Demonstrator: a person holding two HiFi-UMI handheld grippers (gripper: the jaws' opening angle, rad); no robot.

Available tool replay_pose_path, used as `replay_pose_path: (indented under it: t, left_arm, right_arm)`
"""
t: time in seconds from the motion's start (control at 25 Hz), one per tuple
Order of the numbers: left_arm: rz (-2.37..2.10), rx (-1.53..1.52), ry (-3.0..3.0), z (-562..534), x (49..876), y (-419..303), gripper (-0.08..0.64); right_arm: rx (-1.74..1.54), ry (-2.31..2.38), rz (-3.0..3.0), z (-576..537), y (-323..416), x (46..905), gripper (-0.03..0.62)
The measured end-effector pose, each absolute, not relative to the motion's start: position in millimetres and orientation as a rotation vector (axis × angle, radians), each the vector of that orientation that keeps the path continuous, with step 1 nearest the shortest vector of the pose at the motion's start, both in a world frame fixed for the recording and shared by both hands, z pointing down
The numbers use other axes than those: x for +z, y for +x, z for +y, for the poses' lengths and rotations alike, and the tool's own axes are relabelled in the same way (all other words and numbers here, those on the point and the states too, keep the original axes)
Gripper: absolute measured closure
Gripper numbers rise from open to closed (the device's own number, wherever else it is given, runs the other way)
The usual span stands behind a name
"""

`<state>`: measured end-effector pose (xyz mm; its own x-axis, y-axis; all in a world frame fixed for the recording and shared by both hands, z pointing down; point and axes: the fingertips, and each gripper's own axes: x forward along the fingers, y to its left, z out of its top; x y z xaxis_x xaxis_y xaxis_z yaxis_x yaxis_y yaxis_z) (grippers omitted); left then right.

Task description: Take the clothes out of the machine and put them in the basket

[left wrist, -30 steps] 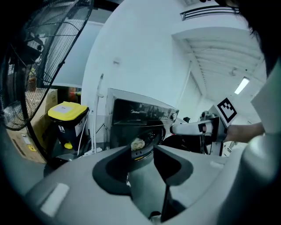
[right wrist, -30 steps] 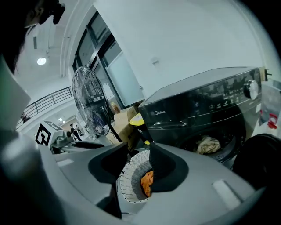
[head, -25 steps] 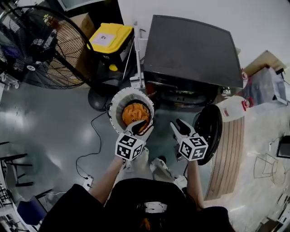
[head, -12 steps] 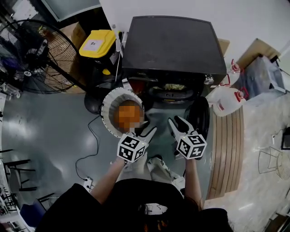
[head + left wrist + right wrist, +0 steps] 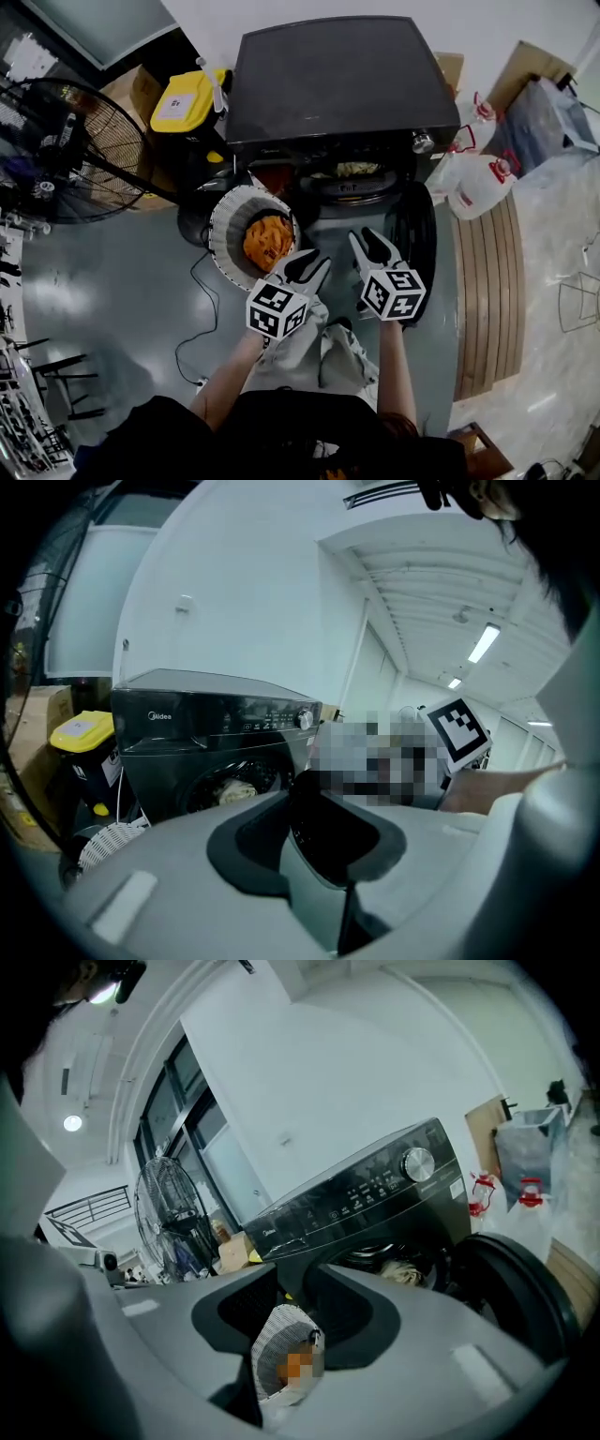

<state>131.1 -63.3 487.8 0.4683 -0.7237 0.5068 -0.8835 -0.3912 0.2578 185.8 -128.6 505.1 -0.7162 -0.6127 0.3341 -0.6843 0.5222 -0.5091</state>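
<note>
The black washing machine (image 5: 328, 84) stands with its round door (image 5: 417, 234) swung open to the right. Pale clothes (image 5: 354, 171) lie in the drum and also show in both gripper views (image 5: 234, 789) (image 5: 408, 1271). The white slatted basket (image 5: 225, 225) sits on the floor left of the door and holds an orange cloth (image 5: 267, 239). My left gripper (image 5: 307, 267) is open and empty by the basket's near right rim. My right gripper (image 5: 372, 248) is open and empty in front of the drum, left of the door.
A large floor fan (image 5: 66, 141) and a yellow-lidded box (image 5: 187, 98) stand left of the machine. White jugs (image 5: 478, 183) and a wooden board (image 5: 487, 291) lie to the right. A black cable (image 5: 202, 319) runs over the grey floor near the basket.
My left gripper has drawn back from the orange cloth in the basket to the basket's rim. The head view has shifted, so the machine's front and drum show more.
</note>
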Motion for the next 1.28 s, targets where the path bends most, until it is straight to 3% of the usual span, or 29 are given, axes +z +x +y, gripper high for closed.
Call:
replay_pose_path:
  t: [0.8,1.28]
  left_arm:
    - [-1.134,0.49,2.428,-123,603,109,0.531]
    - [-1.14,0.487,2.471,-169,689,94,0.535]
  right_arm:
    - [0.702,1.245,-2.505,-238,156,663,0.443]
    - [0.48,1.258,-2.419,-340,145,776,0.41]
